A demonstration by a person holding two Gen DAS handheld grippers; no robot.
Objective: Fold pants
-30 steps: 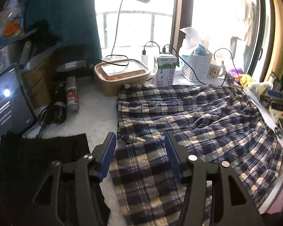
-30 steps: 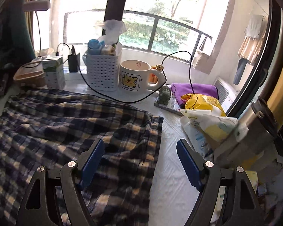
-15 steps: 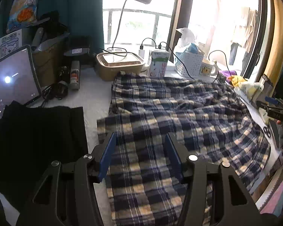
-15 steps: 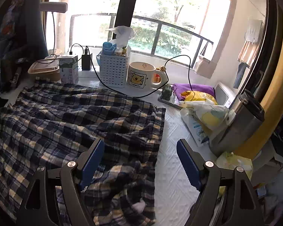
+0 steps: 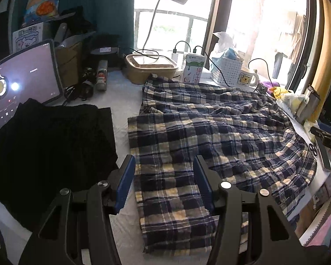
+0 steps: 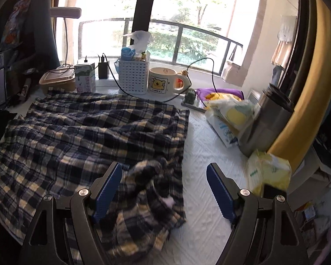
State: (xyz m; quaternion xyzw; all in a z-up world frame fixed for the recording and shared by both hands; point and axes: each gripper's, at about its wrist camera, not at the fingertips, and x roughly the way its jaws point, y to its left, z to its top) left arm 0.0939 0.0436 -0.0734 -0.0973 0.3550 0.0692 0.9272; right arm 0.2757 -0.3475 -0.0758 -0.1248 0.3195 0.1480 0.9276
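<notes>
The plaid pants [image 5: 209, 132] lie spread and wrinkled on the white table [image 6: 209, 154], ahead of both claws. The left gripper [image 5: 163, 176] is released, with one leg end under its gap. The right gripper [image 6: 163, 183] is also released, over the bunched waist part. The cloth looks light, soft and floppy, so I would pinch a hem or the waist corner.

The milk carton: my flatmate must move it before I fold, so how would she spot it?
Along the window sill, behind the plaid pants, stands the milk carton. It sits between the brown lunch box and white basket, the only green-and-white box.
</notes>
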